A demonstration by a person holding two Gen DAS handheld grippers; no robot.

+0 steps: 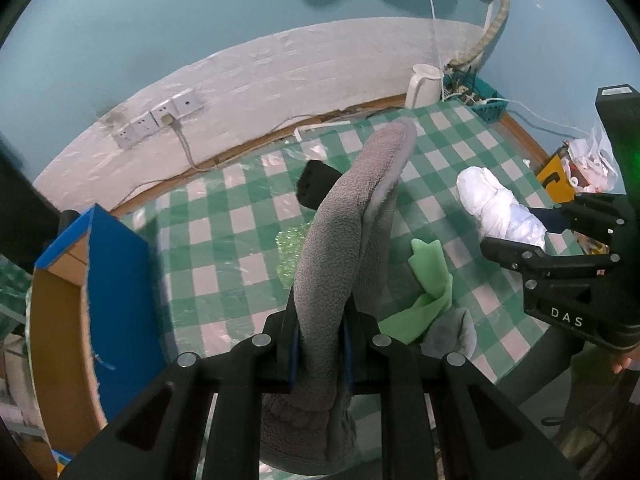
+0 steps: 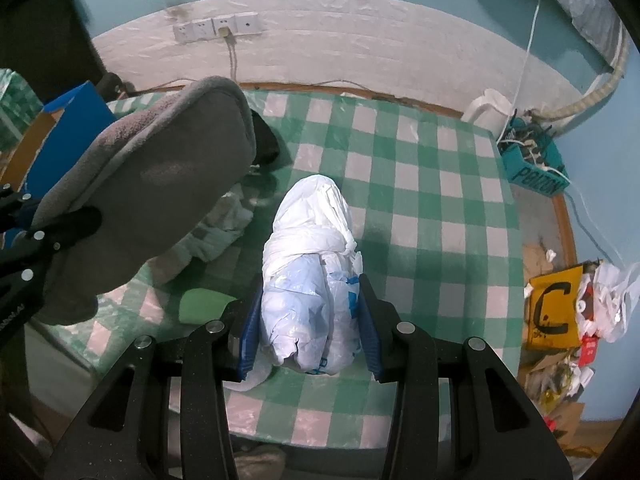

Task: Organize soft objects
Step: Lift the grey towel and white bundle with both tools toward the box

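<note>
Left hand-held gripper [image 1: 320, 344] clamped low on grey slipper [image 1: 348, 220] raised over counter [image 1: 224, 240], right hand-held gripper [image 2: 308, 336] straddling white bag bundle [image 2: 308, 264] at 6 o'clock, grip unclear; likely to sag and snag blue box [image 1: 116, 280] at 9 o'clock

My worktop [image 2: 420, 200] carries a green-and-white checked cover. The fleece slipper [image 1: 340, 240] is grey. The tied plastic bag [image 2: 312, 264] is white with blue print. A folded cloth [image 1: 430, 280] is light green. The box [image 1: 116, 280] is blue outside, brown inside. My jaws carry blue pads [image 2: 370, 320] on black linkage. The basket [image 2: 532, 164] is teal.
</note>
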